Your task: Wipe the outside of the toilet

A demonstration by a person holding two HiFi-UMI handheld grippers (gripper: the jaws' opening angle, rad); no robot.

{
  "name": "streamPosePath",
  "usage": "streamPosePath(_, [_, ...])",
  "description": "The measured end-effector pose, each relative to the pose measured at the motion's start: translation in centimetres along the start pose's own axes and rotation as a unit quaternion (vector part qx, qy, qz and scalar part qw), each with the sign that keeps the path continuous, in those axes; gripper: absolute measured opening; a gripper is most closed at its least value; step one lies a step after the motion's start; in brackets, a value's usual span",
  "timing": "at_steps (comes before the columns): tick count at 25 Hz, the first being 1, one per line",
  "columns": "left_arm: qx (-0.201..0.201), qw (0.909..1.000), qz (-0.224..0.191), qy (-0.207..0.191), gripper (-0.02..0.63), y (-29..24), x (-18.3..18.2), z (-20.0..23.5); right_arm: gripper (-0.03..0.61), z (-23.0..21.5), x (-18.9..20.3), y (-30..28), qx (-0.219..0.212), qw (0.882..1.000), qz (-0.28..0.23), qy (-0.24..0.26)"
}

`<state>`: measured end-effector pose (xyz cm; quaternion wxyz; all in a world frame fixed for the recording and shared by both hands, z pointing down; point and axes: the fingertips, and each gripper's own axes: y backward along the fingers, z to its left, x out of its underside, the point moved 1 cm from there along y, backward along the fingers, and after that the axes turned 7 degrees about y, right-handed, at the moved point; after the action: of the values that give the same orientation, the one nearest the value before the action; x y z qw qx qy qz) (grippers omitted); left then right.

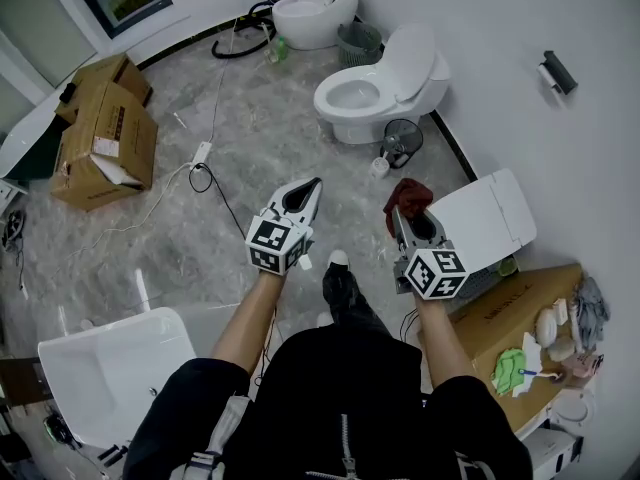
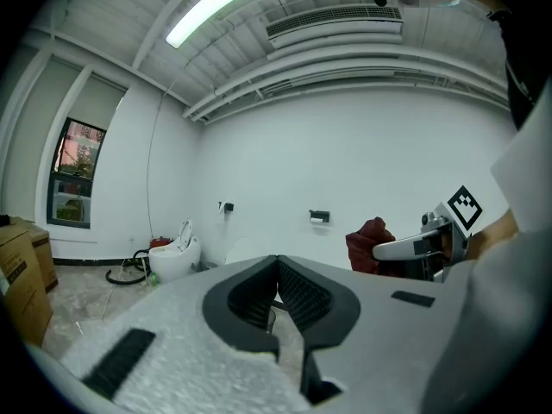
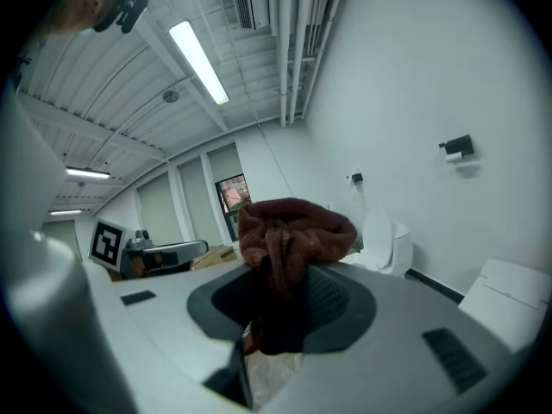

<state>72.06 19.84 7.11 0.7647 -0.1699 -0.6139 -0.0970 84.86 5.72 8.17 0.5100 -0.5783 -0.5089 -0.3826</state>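
My right gripper [image 1: 403, 214] pinches the dark red cloth [image 3: 291, 231] — soft, light, bunched, best held mid-wad. My left gripper [image 1: 307, 192] has its jaws together, empty; the toilet [image 1: 352, 120], likely hard slick ceramic, stands well ahead by the wall.

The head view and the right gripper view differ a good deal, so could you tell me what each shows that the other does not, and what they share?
Only the head view shows the bin, the cable on the floor and the person's shoe. Only the right gripper view shows the ceiling light and the window. Both show the red cloth pinched in the right gripper, the left gripper, the toilet and the paper holder on the wall.
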Motion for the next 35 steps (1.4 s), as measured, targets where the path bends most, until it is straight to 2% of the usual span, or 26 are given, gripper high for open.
streamPosePath(5, [0.004, 0.9999, 0.014, -0.002, 0.003, -4.4, -0.5, 4.4, 0.115, -2.4, -0.9, -6.3, -0.001, 1.0, 0.006, -0.008])
streamPosePath(14, [-0.018, 0.9996, 0.022, -0.003, 0.003, -13.2, -4.2, 13.5, 0.115, -7.8, -4.8, -18.5, -0.015, 1.0, 0.016, -0.011])
streamPosePath(22, [-0.023, 0.9995, 0.022, -0.007, 0.003, -17.5, -7.1, 20.1, 0.115, -8.9, -6.6, -26.6, -0.02, 0.999, 0.023, -0.016])
streamPosePath(29, [0.021, 0.9992, 0.032, -0.013, 0.003, -20.9, -8.5, 25.7, 0.115, -8.4, -7.6, -31.8, 0.021, 0.999, 0.018, -0.028])
streamPosePath(35, [0.088, 0.9948, 0.045, -0.023, 0.003, -23.5, -9.4, 29.9, 0.115, -7.6, -8.1, -34.9, 0.087, 0.996, 0.007, -0.03])
